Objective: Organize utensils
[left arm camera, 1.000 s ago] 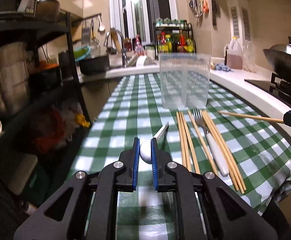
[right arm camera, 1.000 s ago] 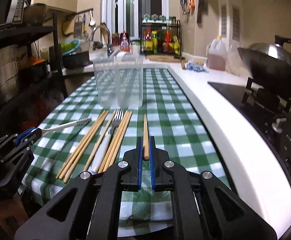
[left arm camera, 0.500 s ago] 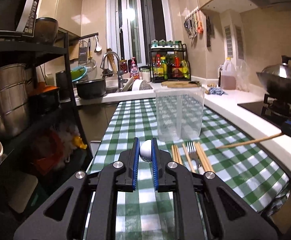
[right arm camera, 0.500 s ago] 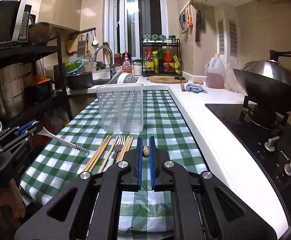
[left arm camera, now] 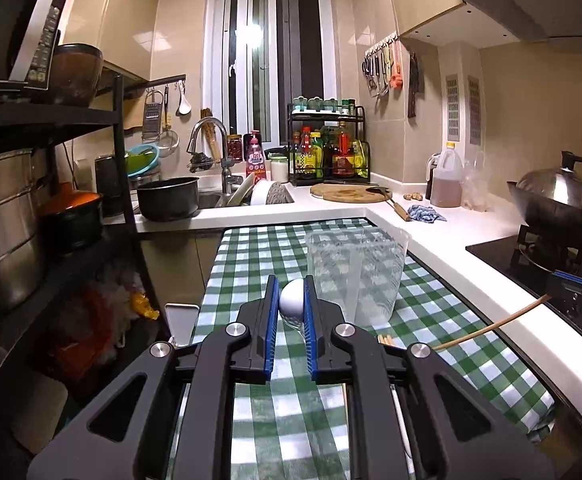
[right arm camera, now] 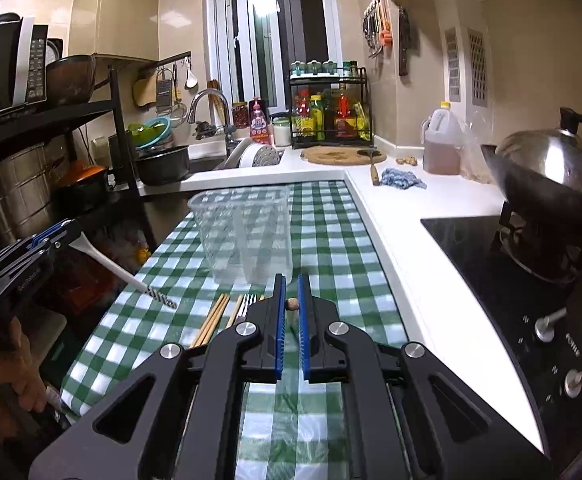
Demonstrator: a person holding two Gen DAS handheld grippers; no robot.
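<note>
Two grips | left gripper (left arm camera: 291,300) pinches white utensil (right arm camera: 103,258), striped end right-view only | right gripper (right arm camera: 289,296) pinches chopstick (left arm camera: 491,326)

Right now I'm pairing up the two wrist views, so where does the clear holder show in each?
Left wrist: the clear holder stands right of centre on the checked cloth, just beyond the left gripper.
Right wrist: the holder is left of centre, beyond the right gripper and the chopsticks lying before it.
Shared landmark: the spice rack on the far counter.
</note>
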